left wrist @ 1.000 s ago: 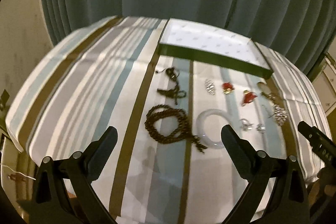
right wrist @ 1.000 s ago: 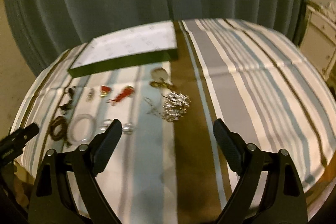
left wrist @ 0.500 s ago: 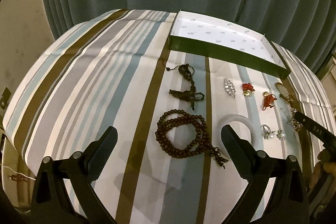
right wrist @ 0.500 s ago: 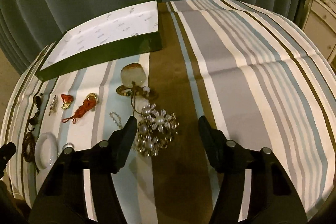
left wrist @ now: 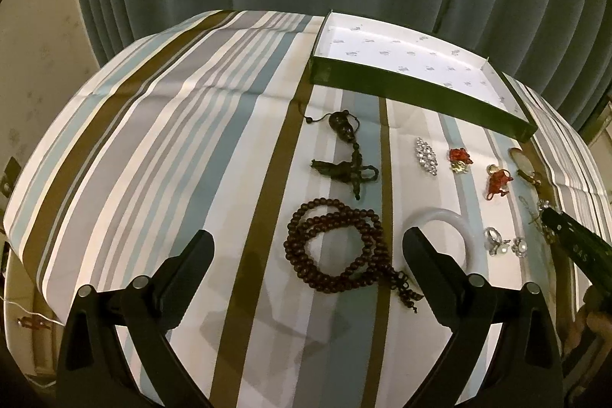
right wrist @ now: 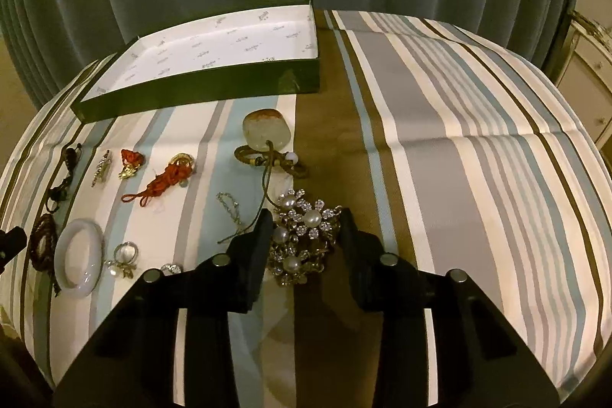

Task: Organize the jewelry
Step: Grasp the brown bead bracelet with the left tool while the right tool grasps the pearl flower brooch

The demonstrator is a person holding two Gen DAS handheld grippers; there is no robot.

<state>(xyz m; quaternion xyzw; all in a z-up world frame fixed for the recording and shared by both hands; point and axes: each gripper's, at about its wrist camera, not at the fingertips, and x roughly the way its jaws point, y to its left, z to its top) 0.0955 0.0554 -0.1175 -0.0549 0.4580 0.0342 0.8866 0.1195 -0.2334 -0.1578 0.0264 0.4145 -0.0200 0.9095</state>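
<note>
Jewelry lies on a striped cloth in front of an open green box (left wrist: 417,88) with a white lining, also in the right wrist view (right wrist: 199,92). My left gripper (left wrist: 306,251) is open above a brown bead necklace (left wrist: 336,249), next to a white bangle (left wrist: 455,222). My right gripper (right wrist: 306,230) has its fingers either side of a pearl and crystal brooch (right wrist: 306,236), partly closed and close to it; contact is unclear. A pale stone pendant (right wrist: 266,132) on a cord lies just beyond the brooch.
A dark carved pendant (left wrist: 344,129), a crystal brooch (left wrist: 426,155), red tasselled charms (left wrist: 497,180) and rings (left wrist: 495,241) lie in rows. The right gripper's finger shows at the left wrist view's right edge (left wrist: 577,247). Grey curtains hang behind. The cloth's front edge is near.
My right gripper has moved forward and down over the pearl brooch and its fingers have narrowed around it. My left gripper has come slightly closer to the bead necklace.
</note>
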